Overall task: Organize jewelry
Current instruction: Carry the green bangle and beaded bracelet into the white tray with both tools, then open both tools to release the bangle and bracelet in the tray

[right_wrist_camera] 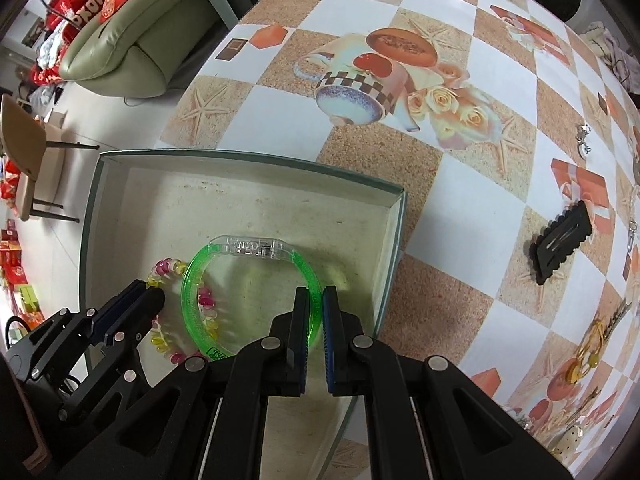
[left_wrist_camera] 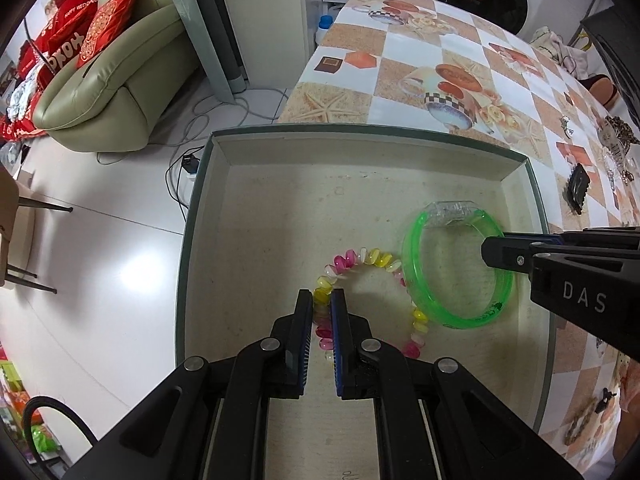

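Note:
A shallow box (left_wrist_camera: 208, 184) (right_wrist_camera: 396, 216) with a pale floor sits at the table's corner. Inside it lie a beaded bracelet (left_wrist_camera: 374, 258) (right_wrist_camera: 168, 270) of pink, yellow and clear beads and a translucent green bangle (left_wrist_camera: 416, 264) (right_wrist_camera: 190, 312) with a clear clasp. My left gripper (left_wrist_camera: 322, 300) (right_wrist_camera: 158, 300) is shut on the bead bracelet's left side, low over the box floor. My right gripper (right_wrist_camera: 316, 294) (left_wrist_camera: 486, 250) points straight down and is shut on the green bangle's right rim. The bangle overlaps the bead bracelet.
On the patterned tablecloth to the right lie a black hair clip (right_wrist_camera: 562, 242) (left_wrist_camera: 578, 192), a small silver trinket (right_wrist_camera: 583, 138), and several more jewelry pieces (right_wrist_camera: 588, 356) near the right edge. A green sofa (left_wrist_camera: 116, 76) and a chair (right_wrist_camera: 24, 160) stand on the floor to the left.

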